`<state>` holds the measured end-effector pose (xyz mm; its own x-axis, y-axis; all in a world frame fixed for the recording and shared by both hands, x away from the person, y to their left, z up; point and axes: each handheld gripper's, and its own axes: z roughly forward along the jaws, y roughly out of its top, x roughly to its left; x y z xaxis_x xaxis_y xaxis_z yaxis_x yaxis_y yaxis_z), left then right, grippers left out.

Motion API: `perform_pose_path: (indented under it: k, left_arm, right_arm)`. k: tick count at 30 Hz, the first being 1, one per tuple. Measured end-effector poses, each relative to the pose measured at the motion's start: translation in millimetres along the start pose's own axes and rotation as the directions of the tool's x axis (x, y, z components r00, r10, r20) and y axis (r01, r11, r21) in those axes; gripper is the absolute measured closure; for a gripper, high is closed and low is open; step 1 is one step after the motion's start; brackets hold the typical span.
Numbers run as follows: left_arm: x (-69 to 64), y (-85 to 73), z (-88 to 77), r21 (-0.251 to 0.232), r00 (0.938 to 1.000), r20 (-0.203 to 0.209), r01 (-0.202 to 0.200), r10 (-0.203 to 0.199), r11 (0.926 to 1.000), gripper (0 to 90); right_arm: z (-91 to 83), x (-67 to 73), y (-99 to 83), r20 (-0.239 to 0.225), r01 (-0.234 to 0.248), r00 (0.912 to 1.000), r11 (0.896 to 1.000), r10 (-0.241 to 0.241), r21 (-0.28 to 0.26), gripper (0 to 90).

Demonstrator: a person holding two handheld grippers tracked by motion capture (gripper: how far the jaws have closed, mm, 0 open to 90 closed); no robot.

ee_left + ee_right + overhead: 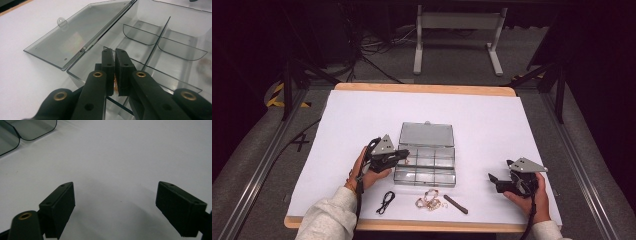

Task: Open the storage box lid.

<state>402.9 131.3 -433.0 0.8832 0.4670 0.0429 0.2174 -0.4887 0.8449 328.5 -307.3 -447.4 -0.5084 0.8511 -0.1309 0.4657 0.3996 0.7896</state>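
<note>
A clear plastic compartment box (447, 176) lies mid-table, its lid (426, 134) folded flat behind it. My left gripper (404, 154) reaches over the box's left end. In the left gripper view its jaws (114, 53) stand pressed together above an empty compartment (95, 60), with a thin golden piece (115, 81) pinched between the pads. My right gripper (493, 180) rests on the white sheet to the right of the box, apart from it. Its jaws (116, 186) stand wide open over bare paper with nothing between them.
In front of the box lie a black looped cord (385, 201), a pile of rose-gold jewellery (430, 202) and a short dark stick (455, 204). White paper (362, 115) covers the wooden table. A corner of the clear box (25, 130) sits at the right gripper view's top left.
</note>
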Motion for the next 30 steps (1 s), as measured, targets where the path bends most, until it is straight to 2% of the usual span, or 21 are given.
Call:
perform_pose_path:
  k: [15, 22, 28, 30]
  left_arm:
    - [1.4, 1.5, -6.3, -0.021, 1.0000, -0.004, 0.001, -0.001, 0.9998, 85.4]
    - [2.5, 2.1, -22.8, -0.055, 0.9998, -0.021, 0.004, -0.005, 0.9985, 82.8]
    - [-1.5, -1.1, -44.7, -0.062, 0.9979, -0.062, -0.025, 0.021, 0.9978, 76.3]
    - [-2.6, -2.8, -49.4, -0.062, 0.9977, -0.061, -0.033, 0.029, 0.9975, 73.4]
  right_arm:
    - [-0.1, -0.1, 0.0, -0.002, 0.000, 1.0000, 1.000, 0.000, -0.001, 16.2]
    - [-0.5, -0.5, -0.2, -0.003, -0.003, 1.0000, 1.000, 0.003, -0.005, 16.6]
    - [-1.0, -0.9, -0.3, -0.006, -0.006, 1.0000, 1.000, 0.006, -0.010, 18.4]
    - [-1.2, -1.2, -0.4, -0.010, -0.009, 0.9999, 1.000, 0.009, -0.013, 18.9]
